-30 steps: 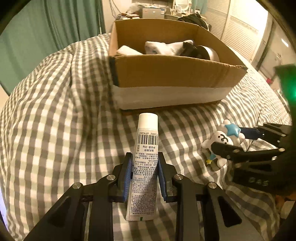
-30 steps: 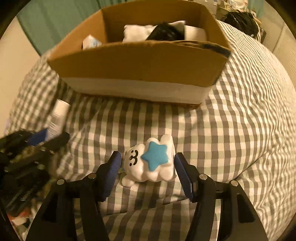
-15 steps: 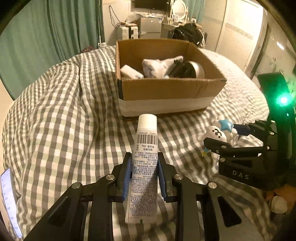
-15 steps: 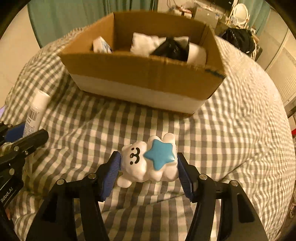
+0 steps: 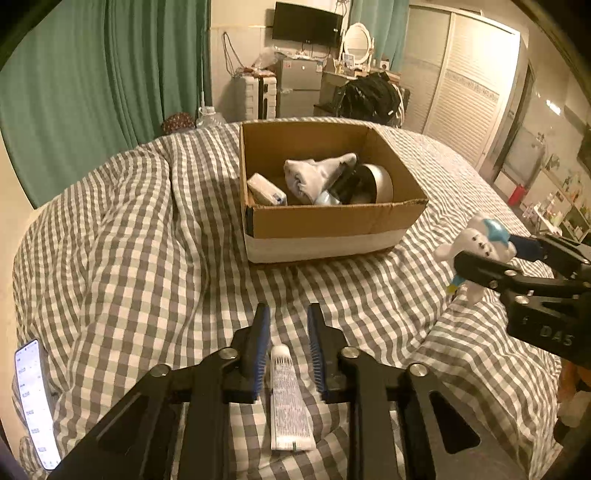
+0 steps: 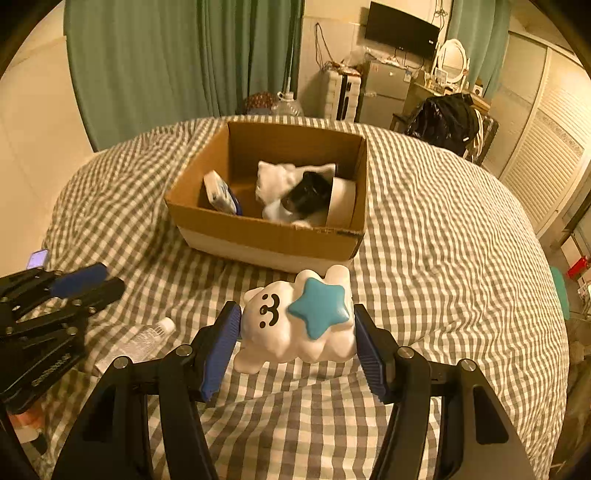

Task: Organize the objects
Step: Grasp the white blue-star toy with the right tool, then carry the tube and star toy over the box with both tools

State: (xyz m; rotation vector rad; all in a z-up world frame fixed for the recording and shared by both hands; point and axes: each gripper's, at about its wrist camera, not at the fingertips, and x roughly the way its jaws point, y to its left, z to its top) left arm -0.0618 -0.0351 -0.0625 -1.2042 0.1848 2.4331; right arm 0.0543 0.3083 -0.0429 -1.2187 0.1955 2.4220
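Changed since half a second ago: the left gripper (image 5: 287,325) no longer pinches the white tube (image 5: 290,398), which now lies flat on the checked quilt (image 5: 147,258) below the parted blue pads, touching neither; the cardboard box (image 5: 325,221) appears farther off in both wrist views.

Item 1, white tube. Round cap toward the box, crimped end toward the camera, body covered in small dark print too fine to read. In the right wrist view it lies (image 6: 136,345) on the quilt just beside the left gripper (image 6: 88,282).

Item 2, cloud-shaped toy (image 6: 299,321). Glossy white, puffy, with a drawn smiling face and a raised blue star. Pinched from both sides by the right gripper (image 6: 295,328) and held clear of the quilt, short of the box's near wall. From the left wrist view the toy (image 5: 476,243) shows at the right gripper's (image 5: 491,254) tips; the letters "DAS" are legible on that gripper's black body.

Item 3, cardboard box. Open top, pale band along its base, set on the quilt ahead of both grippers. Contents: a small white packet with blue print (image 5: 266,190) against the left wall, bunched white cloth (image 5: 314,173), a dark object partly hidden, and a silvery round container (image 5: 376,182).

Surroundings: a lit phone (image 5: 35,402) on the quilt at the far left; green curtains (image 5: 92,85), a wall-mounted screen (image 5: 306,26), an oval mirror (image 5: 356,42), a black bag (image 5: 369,98) and louvred doors (image 5: 469,99) beyond the bed.
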